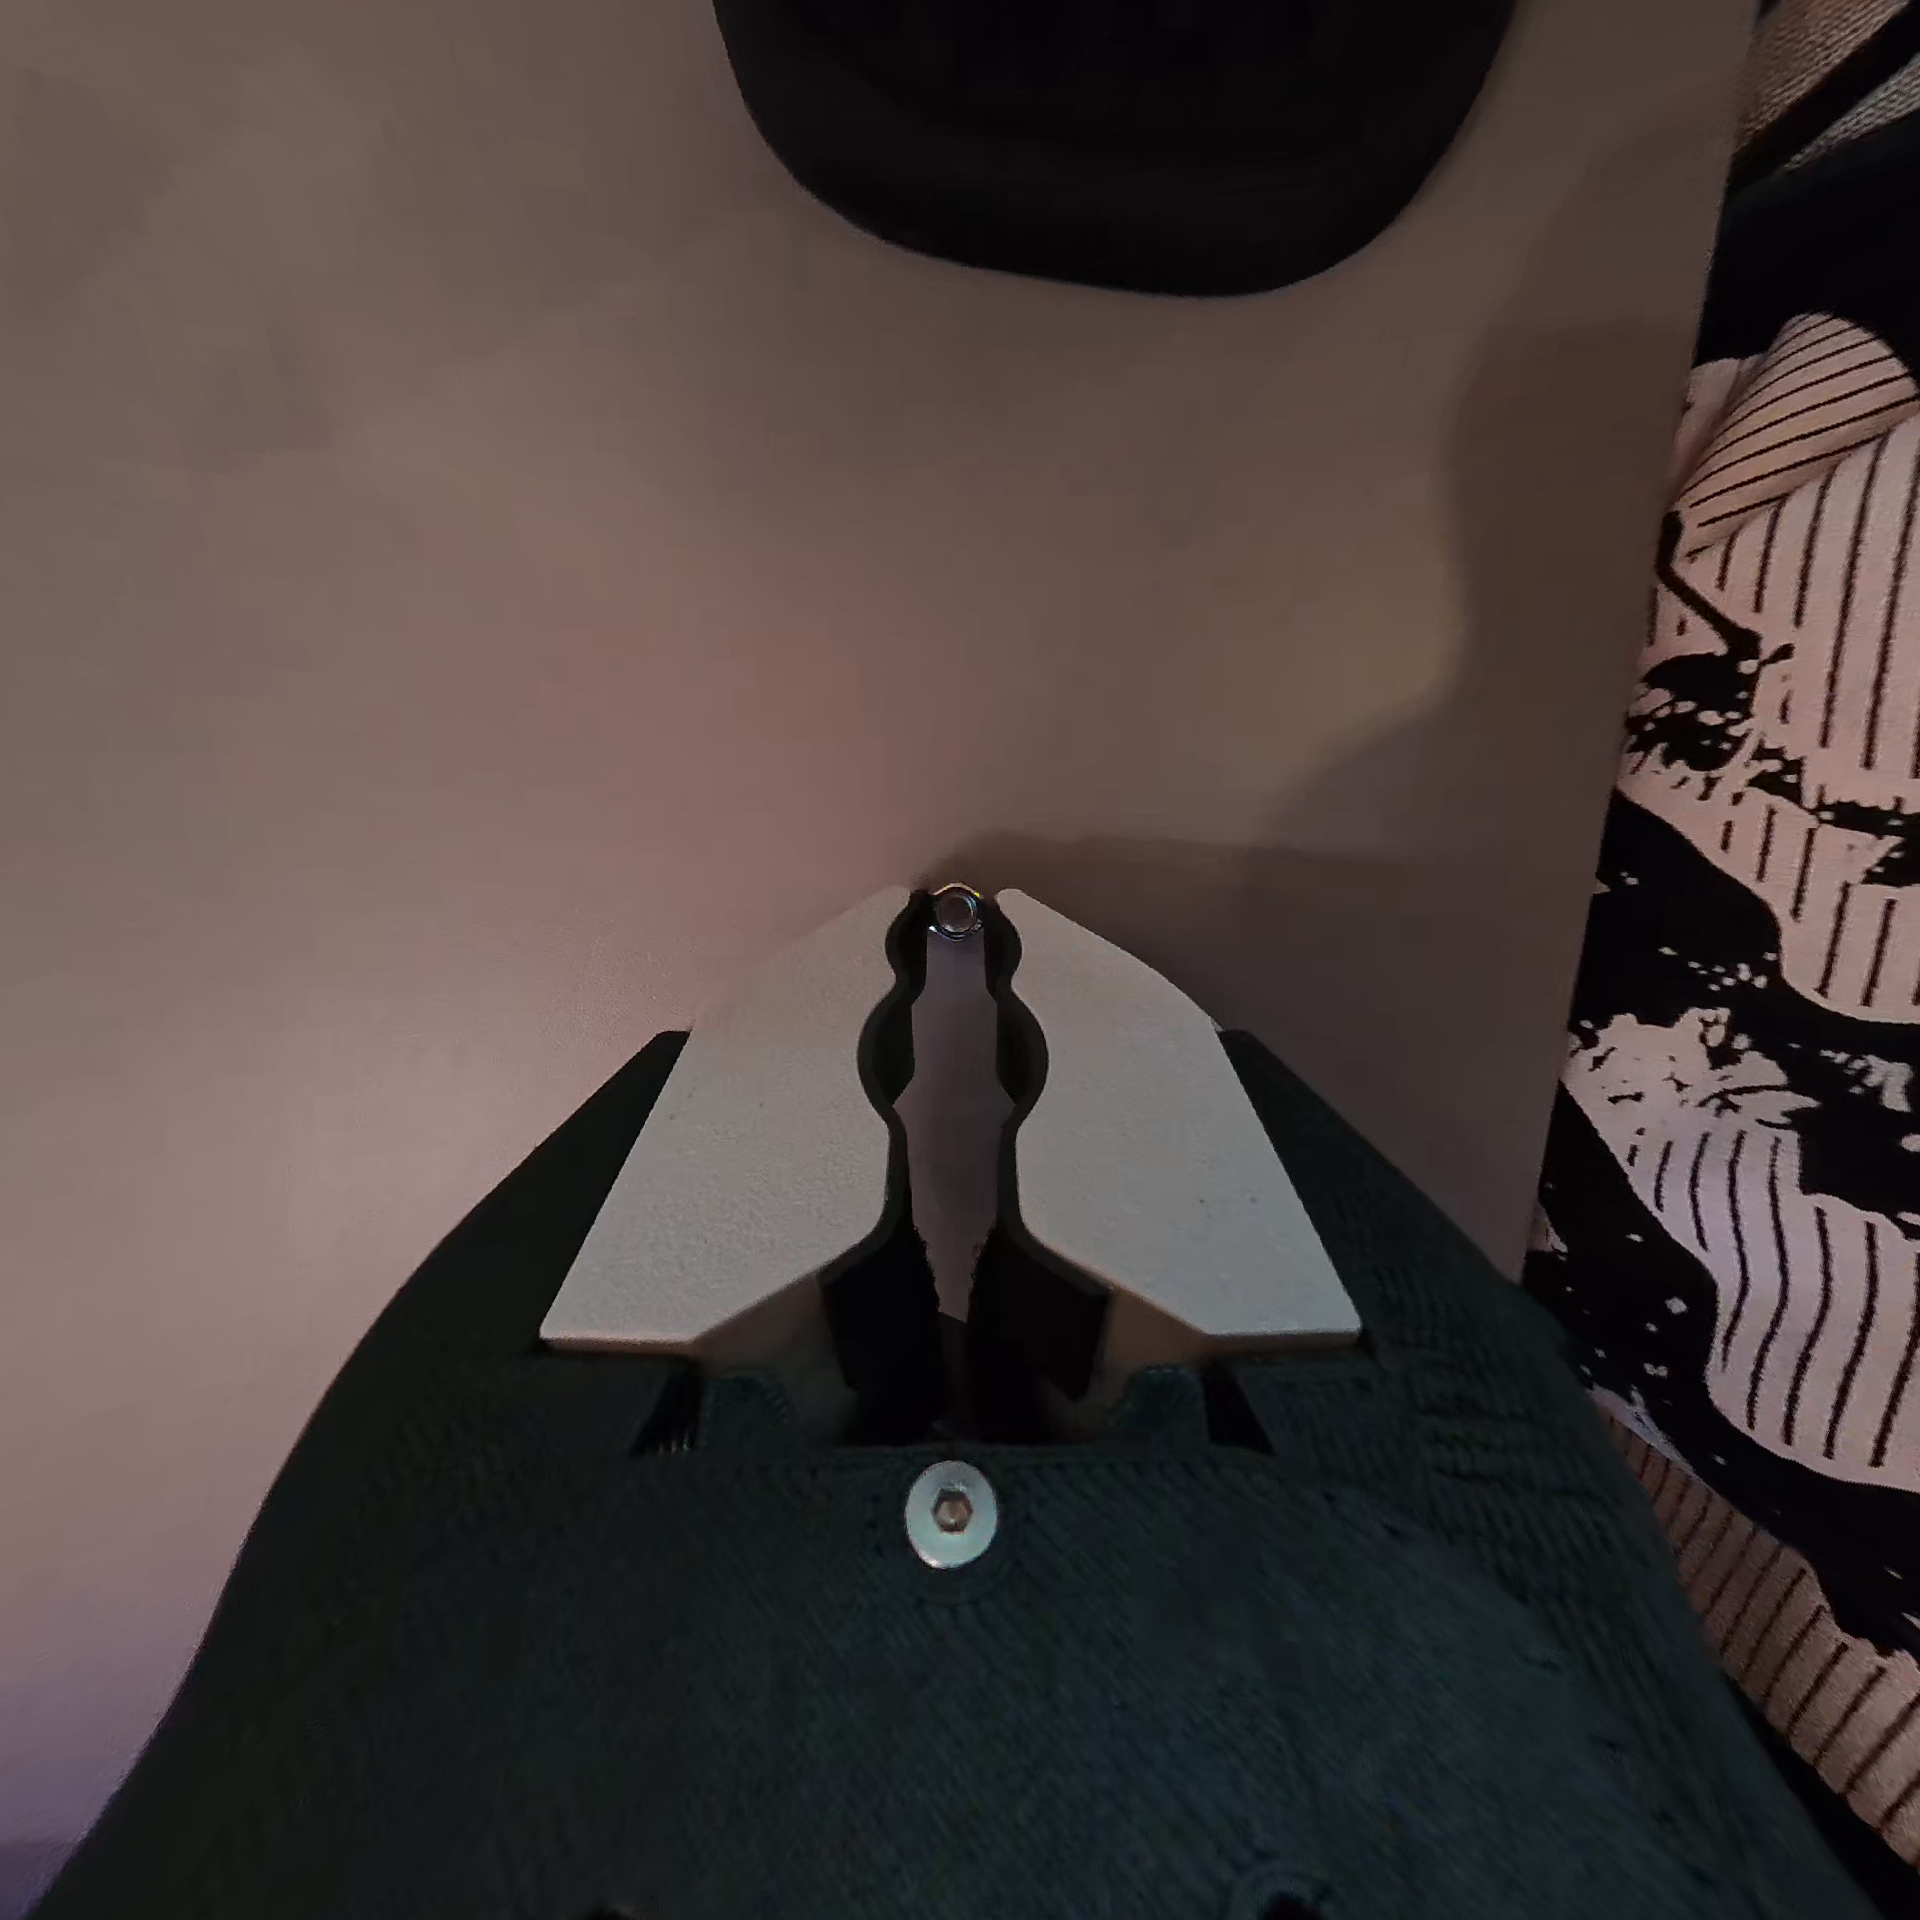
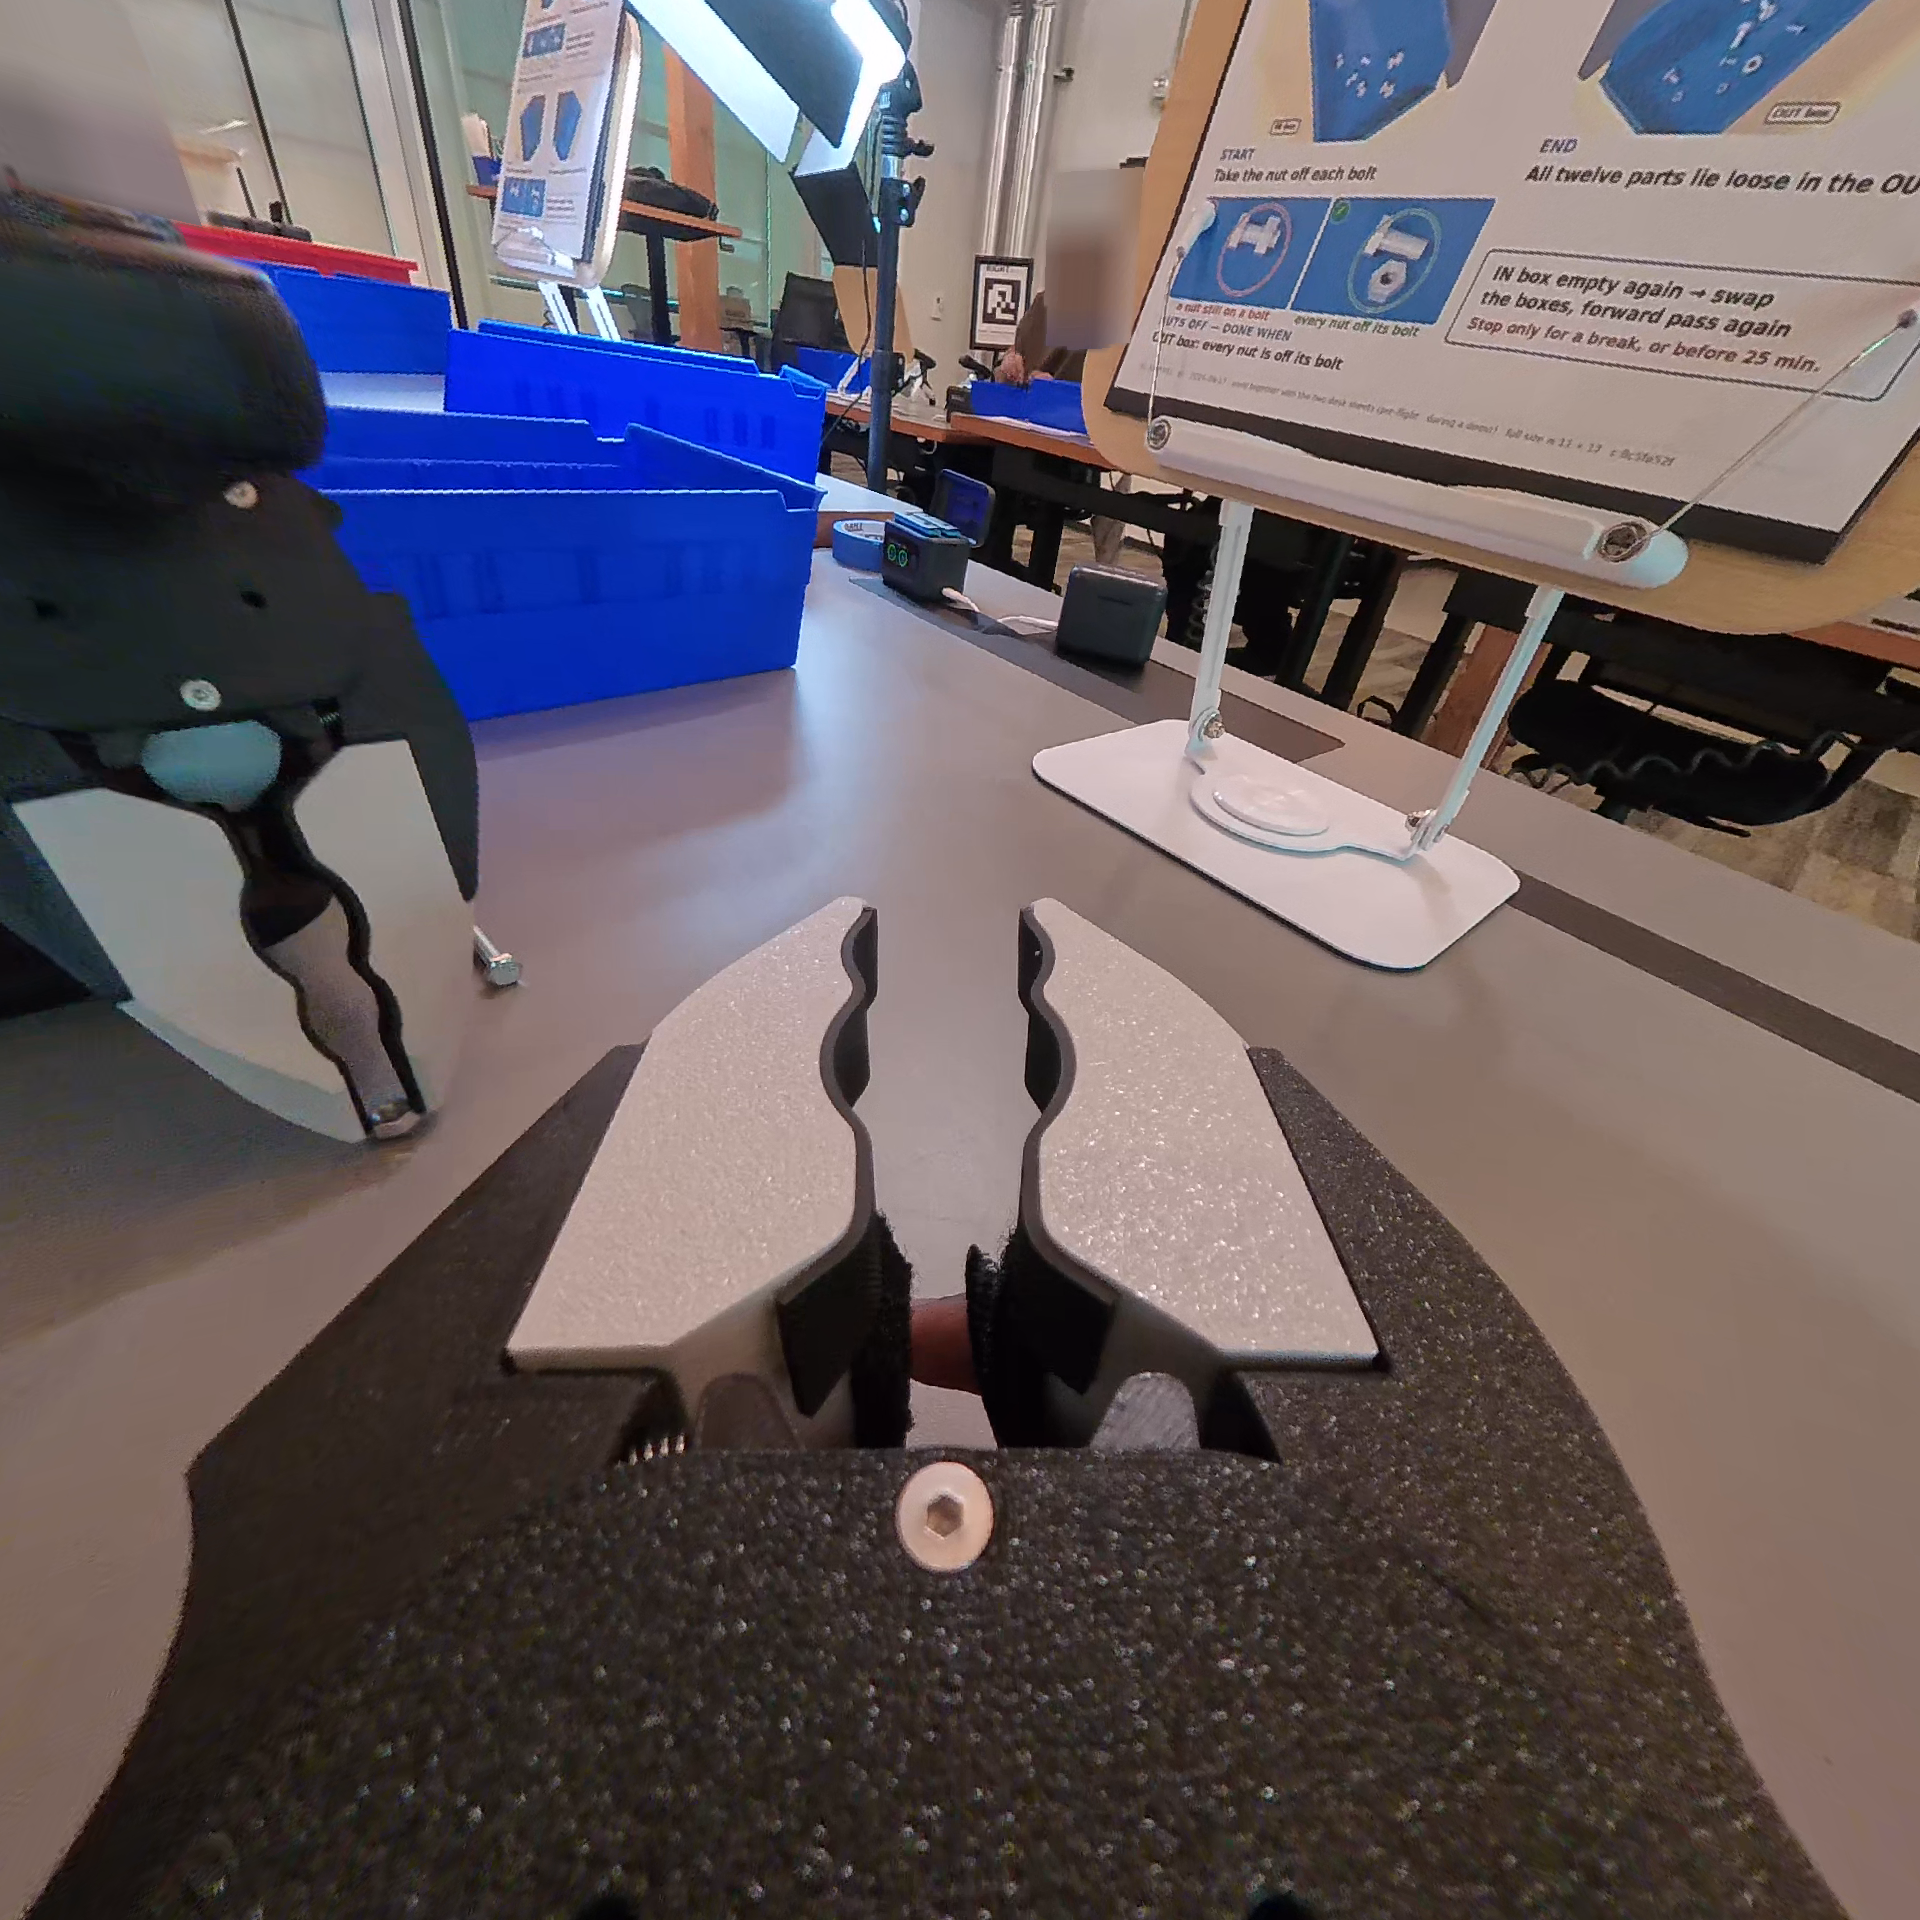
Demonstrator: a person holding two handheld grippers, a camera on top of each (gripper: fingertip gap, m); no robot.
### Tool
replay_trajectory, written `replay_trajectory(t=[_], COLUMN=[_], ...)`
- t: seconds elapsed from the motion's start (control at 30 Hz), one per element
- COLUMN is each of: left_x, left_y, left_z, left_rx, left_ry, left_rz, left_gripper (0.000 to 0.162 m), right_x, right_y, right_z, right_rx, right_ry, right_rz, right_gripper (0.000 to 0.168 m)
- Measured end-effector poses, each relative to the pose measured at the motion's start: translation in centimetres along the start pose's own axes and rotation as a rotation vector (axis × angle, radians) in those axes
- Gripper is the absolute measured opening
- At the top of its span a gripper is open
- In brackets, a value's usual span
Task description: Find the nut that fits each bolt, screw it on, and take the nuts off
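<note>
In the left wrist view my left gripper [image 1: 956,902] points down at the grey table [image 1: 520,623] and is shut on a small silver nut [image 1: 956,916] at its fingertips, at or just above the tabletop. In the right wrist view the left gripper [image 2: 390,1114] stands at the left, with the nut [image 2: 393,1118] pinched at its tips. A silver bolt [image 2: 497,961] lies on the table [image 2: 935,748] just behind it. My right gripper [image 2: 948,925] is open and empty, low over the table to the right of the left one.
Blue bins [image 2: 582,540] stand at the back left. A white stand [image 2: 1278,842] holding an instruction sheet is at the right. Small dark devices [image 2: 1110,613] sit farther back. A black rounded object [image 1: 1112,135] and black-and-cream patterned cloth [image 1: 1787,935] border the left wrist view. My right fingertips sit around 15 cm from my left ones.
</note>
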State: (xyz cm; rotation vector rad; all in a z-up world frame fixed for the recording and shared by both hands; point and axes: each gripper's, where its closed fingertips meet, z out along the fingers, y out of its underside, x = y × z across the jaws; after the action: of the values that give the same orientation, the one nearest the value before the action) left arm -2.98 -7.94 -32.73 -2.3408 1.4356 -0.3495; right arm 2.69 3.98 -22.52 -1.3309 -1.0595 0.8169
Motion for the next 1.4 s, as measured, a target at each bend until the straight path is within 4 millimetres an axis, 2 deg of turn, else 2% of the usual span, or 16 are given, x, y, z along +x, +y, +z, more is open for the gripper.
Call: replay_trajectory(t=[0.1,0.17,0.3,0.43,0.6,0.77,0.83,0.87,0.97,1.07,1.17,1.27,1.4], left_x=[-0.1,-0.1,-1.1,-3.5,-4.4,-4.3,-4.2,-4.2,-4.6,-3.6,-2.7,-2.3,-2.2], left_y=[-0.1,-0.3,-0.2,2.8,4.5,5.6,5.1,4.9,5.1,3.7,2.8,2.0,1.9], left_z=[0.0,-0.5,-2.9,-4.5,-3.9,-2.7,-2.5,-2.5,-2.8,-4.0,-4.7,-5.0,-5.1], left_rx=[0.016,0.049,0.179,0.197,0.143,0.082,0.128,0.147,0.143,0.164,0.133,0.124,0.113], left_ry=[0.0,0.007,-0.015,-0.099,-0.111,-0.08,-0.052,-0.041,-0.086,-0.085,-0.075,-0.068,-0.069], left_rz=[-0.013,-0.029,-0.097,-0.207,-0.217,-0.21,-0.212,-0.218,-0.189,-0.096,-0.012,0.032,0.049], left_gripper=[0.011,0.017,0.022,0.022,0.018,0.017,0.006,0.006,0.006,0.006,0.006,0.006,0.006], right_x=[0.0,0.0,0.0,-0.1,-0.2,-0.1,-0.2,-0.5,-3.6,-9.1,-12.4,-13.7,-14.3], right_y=[0.0,0.1,0.0,0.2,0.3,0.3,0.4,0.4,1.1,1.7,2.7,2.7,3.3], right_z=[0.0,0.1,0.1,0.2,0.3,0.3,0.4,0.5,0.8,1.2,2.7,4.1,4.7], right_rx=[-0.003,-0.005,-0.004,-0.012,-0.02,-0.023,-0.03,-0.038,-0.136,-0.266,-0.382,-0.407,-0.442], right_ry=[-0.001,-0.002,-0.002,-0.005,-0.004,-0.005,-0.012,-0.033,-0.231,-0.511,-0.603,-0.638,-0.662], right_rz=[0.0,-0.001,0.002,0.004,-0.007,0.003,-0.001,-0.007,-0.037,-0.025,-0.129,-0.139,-0.123], right_gripper=[0.026,0.026,0.026,0.026,0.026,0.026,0.026,0.026,0.026,0.028,0.024,0.024,0.022])
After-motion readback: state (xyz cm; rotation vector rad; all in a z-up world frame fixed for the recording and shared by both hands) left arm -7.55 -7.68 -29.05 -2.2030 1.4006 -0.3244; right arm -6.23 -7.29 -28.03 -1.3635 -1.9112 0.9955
